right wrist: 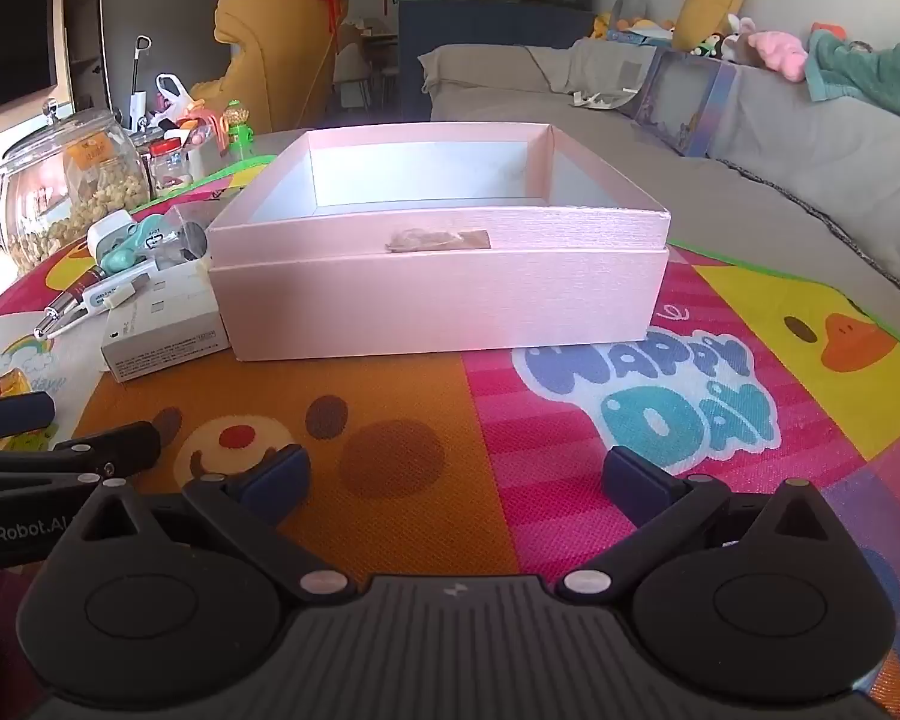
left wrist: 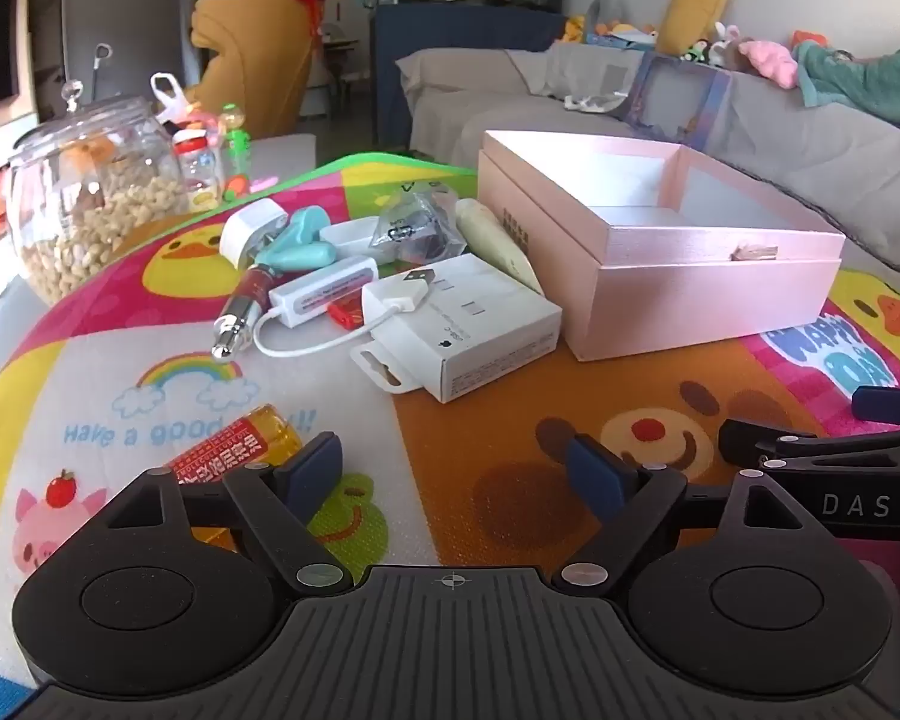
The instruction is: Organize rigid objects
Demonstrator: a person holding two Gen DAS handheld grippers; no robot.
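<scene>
An open pink box (left wrist: 690, 276) stands on the colourful play mat; it also shows in the right wrist view (right wrist: 438, 294), with nothing visible inside. Left of it lies a pile: a white Apple carton (left wrist: 480, 330), a white USB adapter with cable (left wrist: 324, 294), a teal item (left wrist: 303, 240), a white plug (left wrist: 249, 231), a metallic pen-like tube (left wrist: 240, 318), a clear bag (left wrist: 414, 228). An amber bottle with a red label (left wrist: 240, 444) lies by my left gripper's left finger. My left gripper (left wrist: 453, 474) is open and empty. My right gripper (right wrist: 456, 480) is open and empty before the box.
A glass jar of nuts (left wrist: 84, 198) and small bottles (left wrist: 201, 171) stand at the mat's far left. A grey sofa (left wrist: 780, 138) with toys runs behind and to the right. A yellow chair (left wrist: 252, 54) stands further back. The right gripper shows at the left view's right edge (left wrist: 840, 444).
</scene>
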